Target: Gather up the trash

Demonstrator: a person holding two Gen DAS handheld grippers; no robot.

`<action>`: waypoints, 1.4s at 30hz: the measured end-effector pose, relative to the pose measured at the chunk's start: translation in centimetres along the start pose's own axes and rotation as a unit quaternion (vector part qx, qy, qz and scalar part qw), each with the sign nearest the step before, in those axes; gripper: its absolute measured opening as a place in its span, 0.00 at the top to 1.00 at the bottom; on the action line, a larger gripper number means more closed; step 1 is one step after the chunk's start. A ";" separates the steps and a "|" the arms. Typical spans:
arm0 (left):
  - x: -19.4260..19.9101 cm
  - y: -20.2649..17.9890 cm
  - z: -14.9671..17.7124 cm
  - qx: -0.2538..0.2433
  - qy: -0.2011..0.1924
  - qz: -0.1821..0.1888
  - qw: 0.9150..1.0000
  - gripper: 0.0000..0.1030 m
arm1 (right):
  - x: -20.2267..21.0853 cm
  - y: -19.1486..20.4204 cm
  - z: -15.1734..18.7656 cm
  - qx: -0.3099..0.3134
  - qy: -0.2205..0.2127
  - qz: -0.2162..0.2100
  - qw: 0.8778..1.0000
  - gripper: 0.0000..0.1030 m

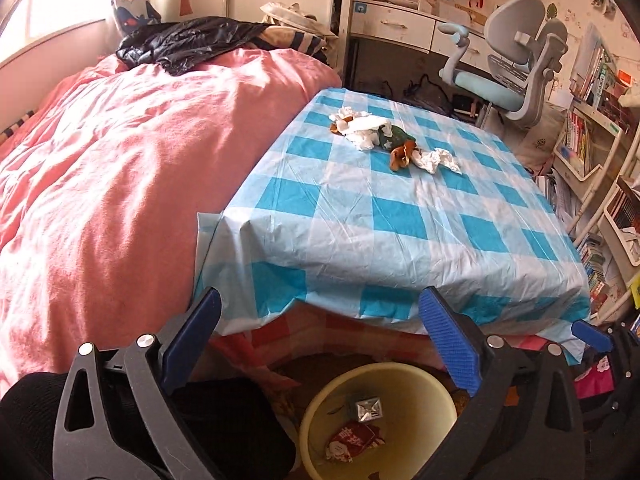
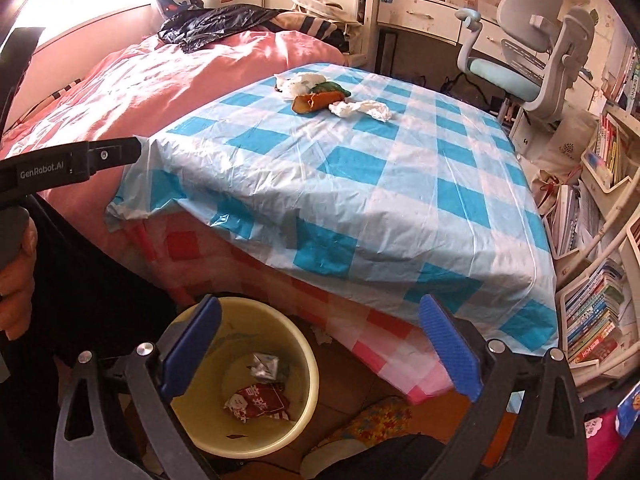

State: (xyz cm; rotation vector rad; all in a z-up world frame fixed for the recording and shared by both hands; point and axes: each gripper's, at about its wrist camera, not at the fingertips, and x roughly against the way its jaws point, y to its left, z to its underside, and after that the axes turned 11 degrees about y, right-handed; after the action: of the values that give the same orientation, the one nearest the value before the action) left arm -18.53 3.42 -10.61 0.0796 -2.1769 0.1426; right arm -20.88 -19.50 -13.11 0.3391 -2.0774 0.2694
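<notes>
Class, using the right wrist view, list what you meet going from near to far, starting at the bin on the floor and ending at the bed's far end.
Yellow bin holding a red wrapper and a silver wrapper → checked tablecloth → orange peel → black plastic bag.

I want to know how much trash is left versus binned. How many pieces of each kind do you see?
White crumpled tissues on the table: 2
Brown-orange peel pieces on the table: 2
Green wrapper on the table: 1
Red snack wrapper in the bin: 1
Silver foil piece in the bin: 1
Total: 7
</notes>
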 end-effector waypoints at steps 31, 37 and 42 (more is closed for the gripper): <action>-0.3 -1.4 0.0 -0.032 -0.015 -0.018 0.999 0.07 | -0.4 1.0 -0.6 0.020 -0.008 0.005 1.000 0.08; -0.3 -1.4 -0.1 -0.032 -0.015 -0.018 0.999 0.07 | -0.4 1.0 -0.6 0.020 -0.009 0.006 1.000 0.08; -0.5 -1.3 -0.1 -0.032 -0.012 -0.018 0.999 0.07 | -0.3 1.1 -0.7 0.021 -0.011 0.007 1.000 0.08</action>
State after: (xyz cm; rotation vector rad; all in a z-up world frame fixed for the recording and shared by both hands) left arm -18.03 2.12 -10.84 0.0842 -2.2005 0.0519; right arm -20.55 -18.25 -13.13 0.3551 -2.0992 0.3200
